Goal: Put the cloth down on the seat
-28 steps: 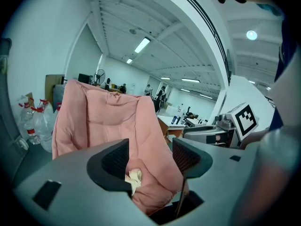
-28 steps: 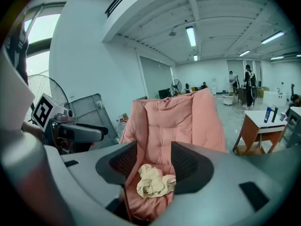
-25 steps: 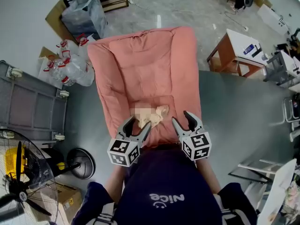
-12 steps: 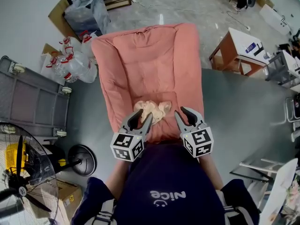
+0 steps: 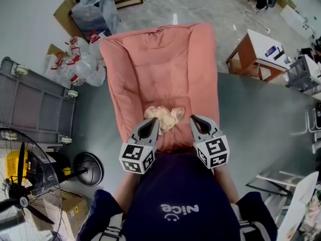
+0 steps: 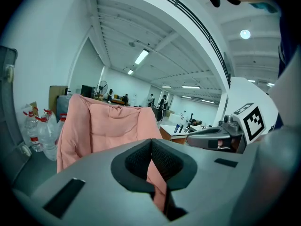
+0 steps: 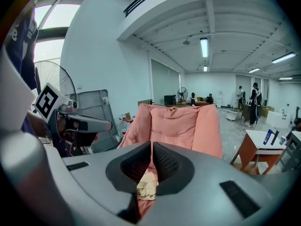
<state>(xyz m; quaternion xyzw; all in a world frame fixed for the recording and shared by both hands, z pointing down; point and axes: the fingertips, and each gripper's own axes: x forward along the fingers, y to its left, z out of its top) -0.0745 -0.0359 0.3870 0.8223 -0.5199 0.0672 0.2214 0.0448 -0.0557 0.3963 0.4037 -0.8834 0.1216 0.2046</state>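
Looks pretty much done to me; the cloth (image 5: 164, 117) is already lying on the seat (image 5: 173, 138) of the pink chair (image 5: 155, 54), near the front edge and roughly in the middle, and nothing is touching it

Left tongs (image 5: 152, 126) are closed up with nothing in them; through the gap in the left gripper view you only get pink cushion; they sit just beside the cloth's left end, tips pointing up the chair

Right tongs (image 5: 196, 124) are closed and empty too; in the right gripper view the cloth shows low down past the tips, lying on the seat, not pinched; they sit just beside its right end

What's left, I'd guess, is pulling both hands back and maybe nothing else; if it's meant to be laid flat, that part isn't done, since it's a crumpled heap

Orientation: it's a bunched lump so it doesn't really point anywhere; its long axis runs across the seat, side to side between the two tongs, with a small lobe sticking out on the right
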